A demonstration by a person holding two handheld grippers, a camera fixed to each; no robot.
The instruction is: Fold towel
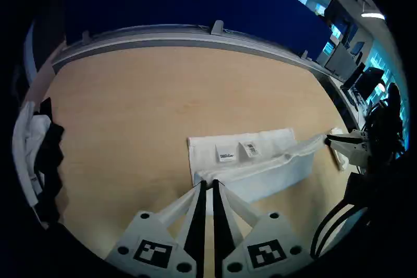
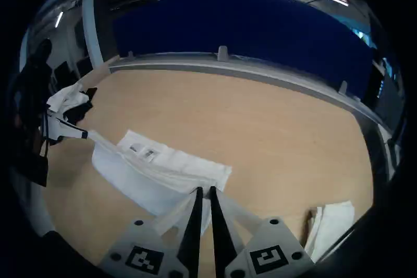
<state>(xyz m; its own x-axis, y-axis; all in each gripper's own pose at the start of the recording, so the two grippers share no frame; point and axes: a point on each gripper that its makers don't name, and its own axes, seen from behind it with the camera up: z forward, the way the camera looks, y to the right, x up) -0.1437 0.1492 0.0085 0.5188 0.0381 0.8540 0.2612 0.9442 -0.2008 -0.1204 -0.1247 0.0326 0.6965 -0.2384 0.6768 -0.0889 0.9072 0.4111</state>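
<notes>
Towel (image 1: 271, 145) mid table (image 1: 156, 95), near edge lifted; left gripper (image 1: 207, 185) and right gripper (image 2: 202, 190) both pinched tight on its near corners. Carry both corners level toward far edge, keep hem taut, align before release

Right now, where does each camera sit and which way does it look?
Left gripper view: rides on the left hand-held gripper, looking forward across the light wooden table to the dark blue partition wall; its own fingers show at the bottom, the right hand-held gripper far right.
Right gripper view: rides on the right hand-held gripper, facing the same wall; its own fingers show at the bottom, the left one far left.
Shared: the white cloth towel, gripped by both hand-held grippers, plus table and wall.
</notes>
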